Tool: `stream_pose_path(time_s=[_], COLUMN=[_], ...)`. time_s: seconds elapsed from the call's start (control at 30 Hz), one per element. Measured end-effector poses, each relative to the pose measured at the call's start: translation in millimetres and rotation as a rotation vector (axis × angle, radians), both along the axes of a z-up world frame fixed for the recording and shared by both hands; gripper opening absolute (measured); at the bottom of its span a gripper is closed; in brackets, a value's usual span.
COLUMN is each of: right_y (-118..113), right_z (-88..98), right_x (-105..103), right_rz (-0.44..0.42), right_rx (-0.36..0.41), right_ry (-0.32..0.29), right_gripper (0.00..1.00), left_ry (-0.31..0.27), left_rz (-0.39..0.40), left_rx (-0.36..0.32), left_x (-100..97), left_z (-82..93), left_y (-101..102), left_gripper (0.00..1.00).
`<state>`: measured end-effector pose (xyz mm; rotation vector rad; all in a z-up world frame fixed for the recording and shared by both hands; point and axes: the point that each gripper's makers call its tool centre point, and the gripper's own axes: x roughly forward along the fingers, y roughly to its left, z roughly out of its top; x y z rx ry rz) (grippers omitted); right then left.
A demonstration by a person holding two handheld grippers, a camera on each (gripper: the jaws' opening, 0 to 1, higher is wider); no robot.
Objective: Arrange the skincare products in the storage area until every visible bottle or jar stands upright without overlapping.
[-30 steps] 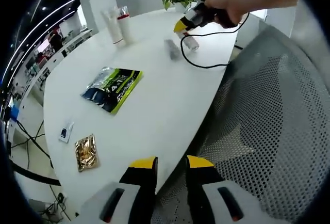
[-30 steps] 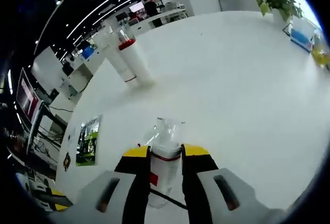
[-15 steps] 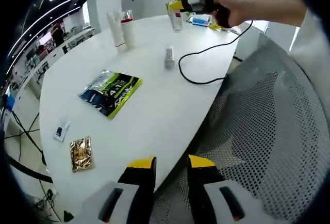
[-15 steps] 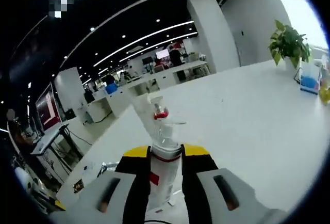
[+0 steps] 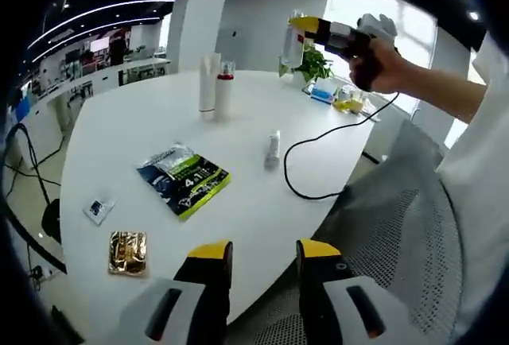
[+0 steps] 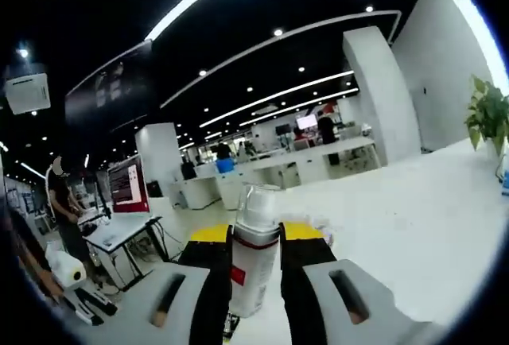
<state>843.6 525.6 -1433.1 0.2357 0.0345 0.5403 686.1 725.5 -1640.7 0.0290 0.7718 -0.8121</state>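
**Bottle held high above the white table**

In the right gripper view, the right gripper (image 6: 254,238) has its yellow-tipped jaws clamped on both sides of a clear-capped bottle (image 6: 253,257) with a red band below the cap, carried upright with the office ceiling lights behind it. In the left gripper view the same gripper (image 5: 312,25) appears at the top, gripped by a person's hand (image 5: 380,65) with the forearm reaching in from the right, a black cable (image 5: 318,150) trailing down to the white table (image 5: 127,138). The left gripper (image 5: 262,256) hangs low at the table's near edge, jaws apart and holding nothing. On the table, two tall white bottles (image 5: 216,84) stand upright side by side at the far side, a small bottle (image 5: 273,148) lies near the cable, and a green-and-black pouch (image 5: 183,180), a gold sachet (image 5: 128,251) and a small card (image 5: 99,208) lie flat nearer the camera.
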Motion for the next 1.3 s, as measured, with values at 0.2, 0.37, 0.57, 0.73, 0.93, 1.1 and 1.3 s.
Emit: stream_pose_path(time_s=[0.2,0.37,0.57,0.73,0.93,1.1,1.3], right_y=[44.2,72.2,99.5,110.8,121.5,127.5,134.7], right_z=[19.1,19.3,2.5,1.3,8.5,16.6,28.4], right_x=[-26.9,-46.1,-66.8,-82.7,-99.4,-106.6,-115.2], right_rz=[0.161,0.263,0.352,0.405,0.483,0.512,0.547], right_rx=[-0.001,-0.015,-0.044,-0.033,-0.048,-0.027,-0.002], right_ry=[-0.04,-0.05,-0.019,-0.006,-0.014,-0.02,-0.037], right_gripper=[0.2,0.2,0.2,0.2,0.2,0.2,0.2], left_ry=[-0.039,-0.074,-0.054,-0.068,-0.129,-0.203,-0.267], left_rz=[0.056,0.067,0.152,0.156,0.129,0.08,0.008], left_rx=[-0.106,-0.203,-0.385,-0.432,-0.454,-0.456,-0.434], left_x=[8.1,7.0,14.1,17.8,24.2,27.1,24.5], left_z=[25.7,48.9,81.4,101.9,128.1,151.9,168.8], left_y=[-7.7,-17.6,-25.5,-25.8,-31.3,-42.8,-60.1], left_gripper=[0.35,0.37,0.38,0.38,0.51,0.6,0.66])
